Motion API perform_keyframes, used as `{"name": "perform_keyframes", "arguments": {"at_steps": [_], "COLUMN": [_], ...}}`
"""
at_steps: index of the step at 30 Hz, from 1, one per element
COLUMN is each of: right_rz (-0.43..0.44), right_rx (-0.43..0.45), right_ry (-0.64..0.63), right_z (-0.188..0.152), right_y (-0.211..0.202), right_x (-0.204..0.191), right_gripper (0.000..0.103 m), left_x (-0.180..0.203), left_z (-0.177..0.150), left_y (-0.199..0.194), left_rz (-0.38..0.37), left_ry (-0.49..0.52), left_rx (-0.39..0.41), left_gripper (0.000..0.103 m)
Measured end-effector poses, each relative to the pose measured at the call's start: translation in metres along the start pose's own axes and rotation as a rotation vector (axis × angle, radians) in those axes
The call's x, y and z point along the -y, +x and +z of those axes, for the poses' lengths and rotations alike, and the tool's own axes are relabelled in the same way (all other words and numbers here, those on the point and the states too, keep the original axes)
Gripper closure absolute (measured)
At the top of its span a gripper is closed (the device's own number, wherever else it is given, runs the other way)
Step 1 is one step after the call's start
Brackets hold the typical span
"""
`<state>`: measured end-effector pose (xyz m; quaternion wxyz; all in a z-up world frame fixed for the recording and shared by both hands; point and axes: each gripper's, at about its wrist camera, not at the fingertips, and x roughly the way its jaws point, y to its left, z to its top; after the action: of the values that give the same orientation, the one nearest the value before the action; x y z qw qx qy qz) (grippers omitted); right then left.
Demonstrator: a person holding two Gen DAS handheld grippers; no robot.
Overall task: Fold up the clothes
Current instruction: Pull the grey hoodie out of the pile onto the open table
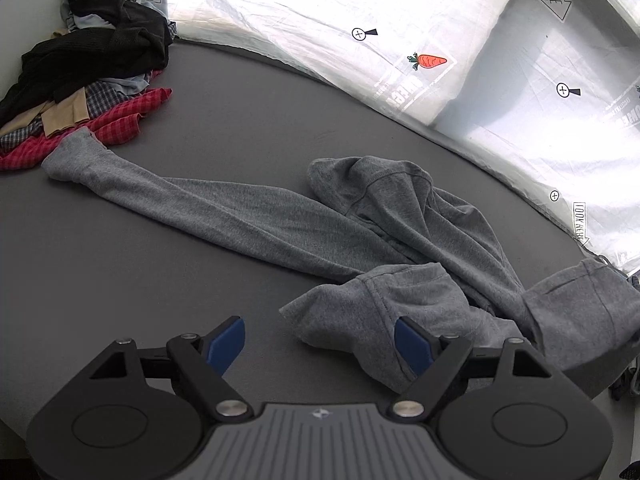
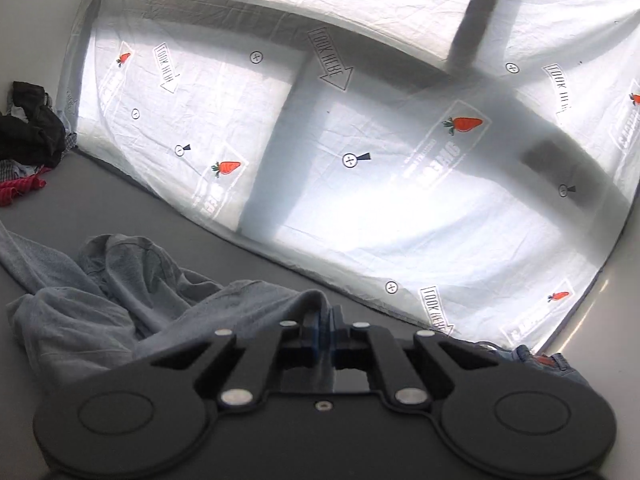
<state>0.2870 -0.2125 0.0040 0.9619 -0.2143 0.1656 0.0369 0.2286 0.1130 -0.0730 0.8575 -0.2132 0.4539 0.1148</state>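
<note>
Your left gripper [image 1: 320, 342] hangs low over the dark grey desk [image 1: 140, 272] with its 2 blue fingers [image 1: 224, 344] spread wide and nothing between them. The right-hand finger sits just at the near edge of the grey hoodie [image 1: 360, 248], over a bunched fold of it; you cannot tell from this view whether it touches the cloth.

Your right gripper [image 2: 322, 330] has its fingers pressed together on a raised ridge of the hoodie [image 2: 120, 300], and the fabric drapes down from the pinch toward the left.

The hoodie lies crumpled on the desk, not yet folded. In the left view, 1 sleeve stretches out flat toward the far left, its cuff ending just beside the pile of clothes [image 1: 80, 80]. The body and hood are heaped in the middle and right, with a thick fold lifted at the right edge of that view.

The pile sits at the far left corner of the desk: black garments on top, a tan piece, a blue checked piece and a red checked one at the bottom. Behind the desk hangs a white sheet [image 1: 400, 20] printed with carrots, arrows and crosshair marks, brightly backlit.
</note>
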Motion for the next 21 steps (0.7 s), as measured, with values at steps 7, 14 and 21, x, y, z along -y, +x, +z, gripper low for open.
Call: {"name": "perform_keyframes", "arguments": {"at_steps": [7, 14, 21], "right_rz": [-0.534, -0.161, 0.187], "right_rx": [-0.294, -0.329, -0.2], "right_ry": [-0.219, -0.066, -0.222], "right_z": [-0.05, -0.068, -0.04], "right_y": [0.04, 0.021, 0.035], "right_x": [0.101, 0.027, -0.104], "right_gripper": [0.05, 0.033, 0.015], "left_x": [0.011, 0.019, 0.016], "left_z": [-0.008, -0.011, 0.014], "left_y": [0.007, 0.014, 0.033], "left_rz": [-0.023, -0.02, 0.0], "left_ry": [0.035, 0.084, 0.079], "left_rx": [-0.032, -0.046, -0.034], "left_gripper": [0.02, 0.02, 0.013]}}
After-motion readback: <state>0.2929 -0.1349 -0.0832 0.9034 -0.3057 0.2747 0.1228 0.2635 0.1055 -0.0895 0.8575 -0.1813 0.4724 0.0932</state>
